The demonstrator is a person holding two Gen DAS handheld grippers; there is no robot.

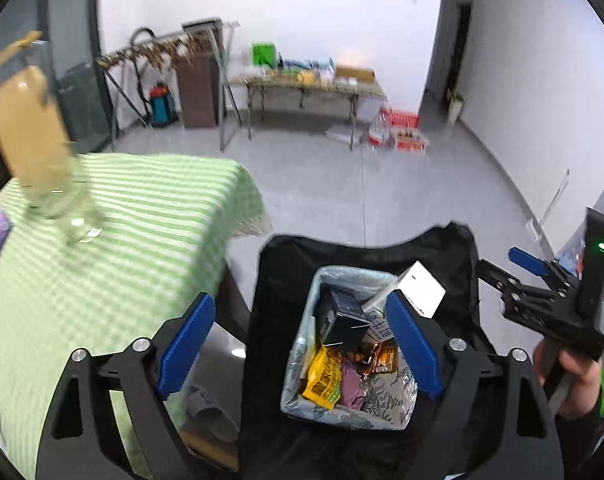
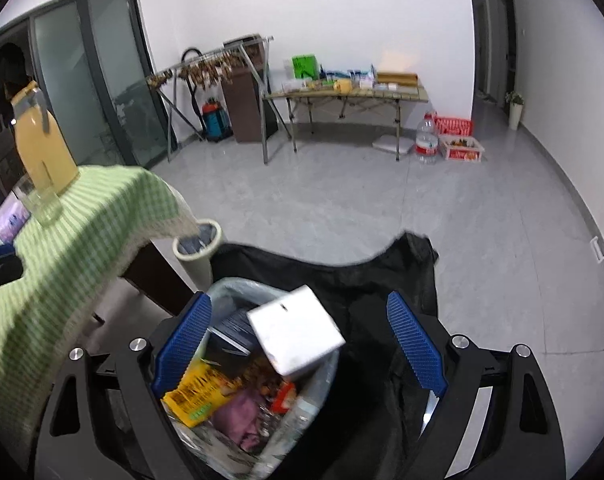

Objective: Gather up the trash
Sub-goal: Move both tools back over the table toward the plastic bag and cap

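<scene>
Beside the green-checked table (image 1: 101,248), both wide-open, empty grippers (image 1: 297,344) (image 2: 302,344) hover over the trash-filled bin (image 1: 330,276).

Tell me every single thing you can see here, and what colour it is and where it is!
trash bin: one, pale liner, on the floor beside the table, full.
white box: one, white, on top of the trash.
dark box: one, black, in the bin.
yellow wrapper: one, yellow, in the bin.
black bag: one, black, around and behind the bin.
tablecloth: one, green checked, on the table.
pitcher: one, yellow, on the table.
glass: one, clear, in front of the pitcher.
tissue pack: one, purple, table edge.
small bin: one, cream, by the table corner.
folding table: one, tan, far wall, cluttered.
left tool: one, black with blue pads, open, empty.
right tool: one, same colours, open, empty.
hand: one, holding the right tool.
</scene>
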